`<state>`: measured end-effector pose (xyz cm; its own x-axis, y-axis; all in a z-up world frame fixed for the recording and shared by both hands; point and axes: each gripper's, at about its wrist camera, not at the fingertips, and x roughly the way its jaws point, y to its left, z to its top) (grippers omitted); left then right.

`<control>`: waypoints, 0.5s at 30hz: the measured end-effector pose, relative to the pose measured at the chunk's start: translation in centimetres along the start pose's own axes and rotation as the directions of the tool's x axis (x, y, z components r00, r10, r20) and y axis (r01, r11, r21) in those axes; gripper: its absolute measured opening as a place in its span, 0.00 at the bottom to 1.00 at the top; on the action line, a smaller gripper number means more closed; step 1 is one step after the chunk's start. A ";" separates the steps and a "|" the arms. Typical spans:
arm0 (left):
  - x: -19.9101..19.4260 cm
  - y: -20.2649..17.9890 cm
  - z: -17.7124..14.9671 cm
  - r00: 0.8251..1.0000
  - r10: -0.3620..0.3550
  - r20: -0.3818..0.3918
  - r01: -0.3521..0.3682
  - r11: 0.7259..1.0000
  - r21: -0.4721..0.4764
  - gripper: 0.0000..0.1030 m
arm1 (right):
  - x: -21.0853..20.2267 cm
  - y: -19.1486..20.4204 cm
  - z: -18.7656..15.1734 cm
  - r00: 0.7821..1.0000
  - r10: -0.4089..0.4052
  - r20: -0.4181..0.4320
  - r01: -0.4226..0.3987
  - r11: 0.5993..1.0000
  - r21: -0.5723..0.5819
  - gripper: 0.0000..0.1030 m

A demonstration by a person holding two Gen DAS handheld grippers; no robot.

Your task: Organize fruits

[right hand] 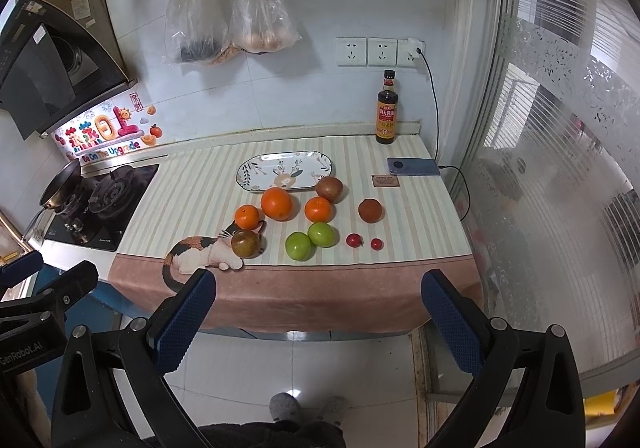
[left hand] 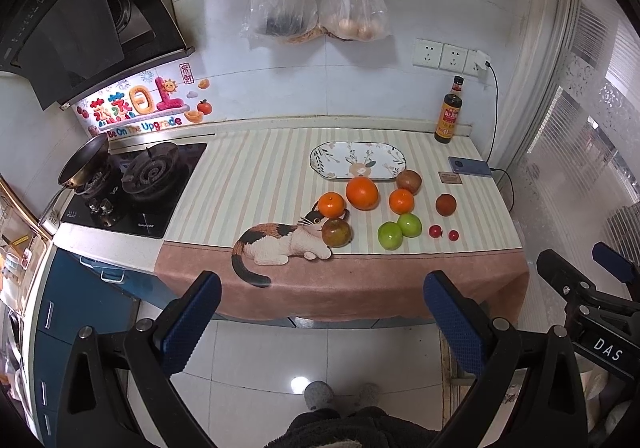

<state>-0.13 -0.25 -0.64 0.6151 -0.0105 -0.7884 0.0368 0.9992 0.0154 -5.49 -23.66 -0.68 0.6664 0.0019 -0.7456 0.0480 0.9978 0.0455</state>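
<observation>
Ten fruits (left hand: 362,193) lie loose on the bench (left hand: 256,176) before an oval plate (left hand: 357,160); the left gripper (left hand: 322,312) hangs back, jaws wide. From the right wrist, the right gripper (right hand: 318,312) likewise gapes empty, short of the fruits.

"Be On The Upgrade" runs along the colourful wall sticker (left hand: 138,108) beside the stove. "DAS" marks the right gripper's body (left hand: 608,344) (seen from the left wrist); "GenRobot.AI" marks the left gripper's body (right hand: 20,353).
</observation>
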 end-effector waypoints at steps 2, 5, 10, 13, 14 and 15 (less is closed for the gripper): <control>0.0 0.0 0.0 1.000 -0.001 0.000 0.001 1.000 -0.001 1.00 | 0.0 0.0 0.0 1.000 0.001 0.002 -0.001 1.000 0.002 1.00; 0.0 0.0 0.0 1.000 0.000 0.001 0.000 1.000 0.003 1.00 | 0.0 0.0 0.0 1.000 0.000 0.002 0.000 1.000 0.002 1.00; 0.0 0.0 0.0 1.000 -0.001 -0.001 0.001 1.000 0.002 1.00 | 0.0 0.1 0.0 1.000 0.001 0.002 -0.001 1.000 0.003 1.00; 0.0 0.0 0.0 1.000 -0.002 -0.002 0.002 1.000 0.001 1.00 | 0.0 0.1 0.0 1.000 0.000 0.001 0.000 1.000 0.002 1.00; 0.0 0.0 0.0 1.000 -0.002 -0.003 0.002 1.000 0.001 1.00 | 0.0 0.1 0.0 1.000 0.001 0.001 -0.001 1.000 0.001 1.00; 0.0 -0.1 0.0 1.000 -0.001 -0.003 0.001 1.000 0.002 1.00 | 0.0 0.1 0.0 1.000 0.001 0.001 -0.001 1.000 0.000 1.00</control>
<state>-0.13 -0.30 -0.64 0.6130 -0.0114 -0.7900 0.0387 0.9991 0.0156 -5.53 -23.59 -0.68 0.6668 0.0032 -0.7452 0.0475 0.9978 0.0468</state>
